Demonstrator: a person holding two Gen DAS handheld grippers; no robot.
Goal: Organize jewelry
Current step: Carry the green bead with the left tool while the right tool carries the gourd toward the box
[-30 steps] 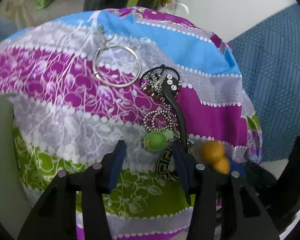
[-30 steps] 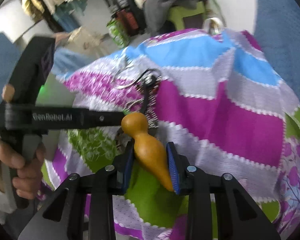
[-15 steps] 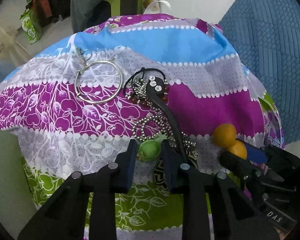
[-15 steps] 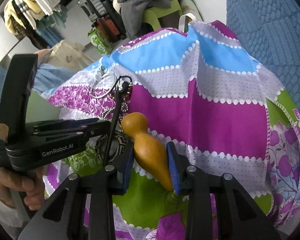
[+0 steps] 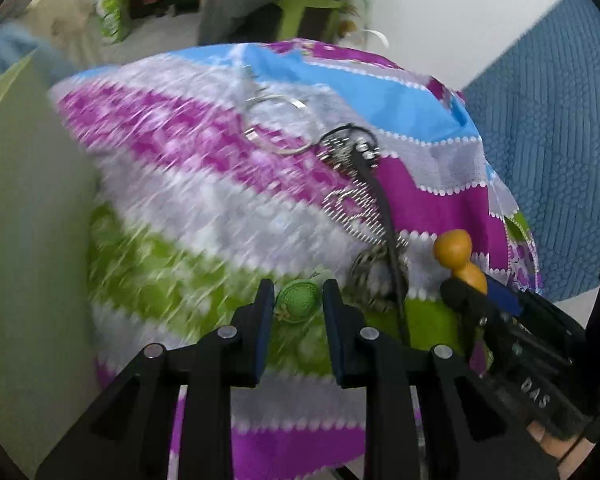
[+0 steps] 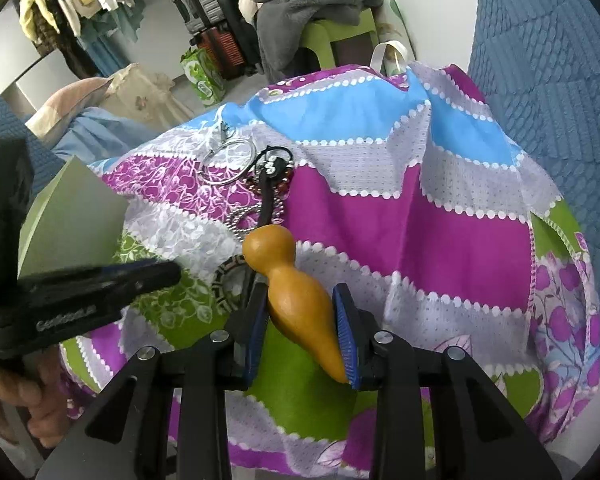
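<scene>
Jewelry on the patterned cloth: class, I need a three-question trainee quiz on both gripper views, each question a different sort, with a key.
1. True or false: the left gripper is shut on the green bead.
2. What does the right gripper hold? A) silver ring B) orange gourd-shaped pendant C) ball chain
3. Fill in: the silver ring lies on the ____ cloth.

Key: 1 true; 2 B, the orange gourd-shaped pendant; 3 striped.
</scene>
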